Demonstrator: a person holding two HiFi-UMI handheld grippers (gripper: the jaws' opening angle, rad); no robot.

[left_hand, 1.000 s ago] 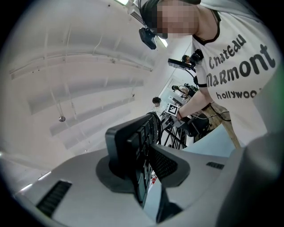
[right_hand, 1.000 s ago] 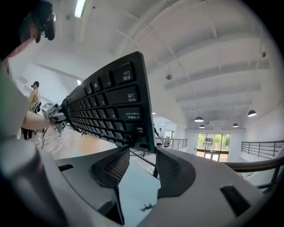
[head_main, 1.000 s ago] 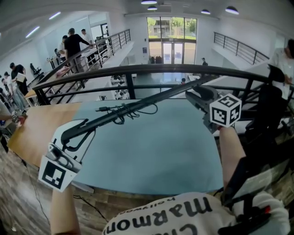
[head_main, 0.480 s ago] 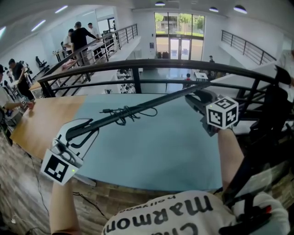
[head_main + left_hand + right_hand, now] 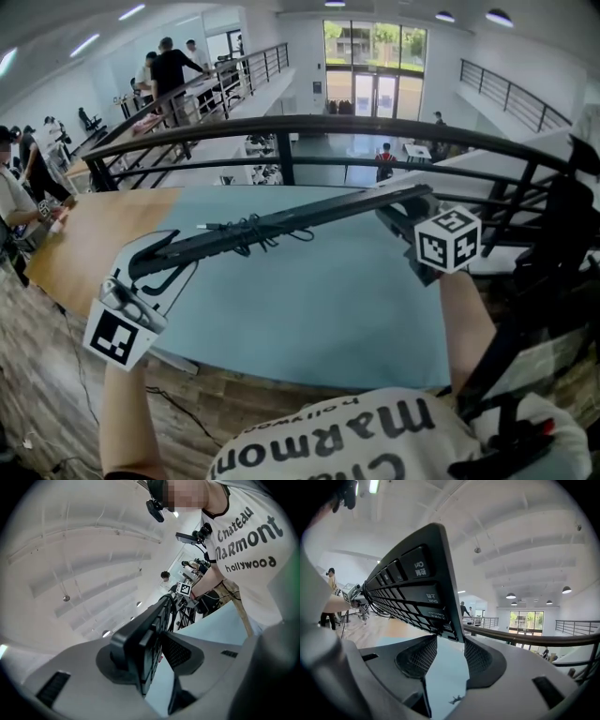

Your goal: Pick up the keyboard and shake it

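The keyboard [image 5: 281, 225] is hanging in the air over the blue bench [image 5: 328, 319], tipped on edge. It's running from near left to far right w/ its cable [image 5: 255, 234] bunched around the middle, and no part is touching the bench. The right gripper [image 5: 403, 208] is clamping the right-hand corner: both fingers [image 5: 417, 658] are pressing on the keyboard, so that end is grasped. The left gripper [image 5: 155, 264] is carrying the left end btwn its fingers [image 5: 180, 651], but they have just been opening. One finger is backing the keyboard and the other is standing off the key side w/ a gap showing, so released, not clenched. Pick-up looks done; prob. we're in the shake step or coming out of it. Next move is calling for the left fingers to re-clench before any shaking, or for both ends to go down to the bench together.
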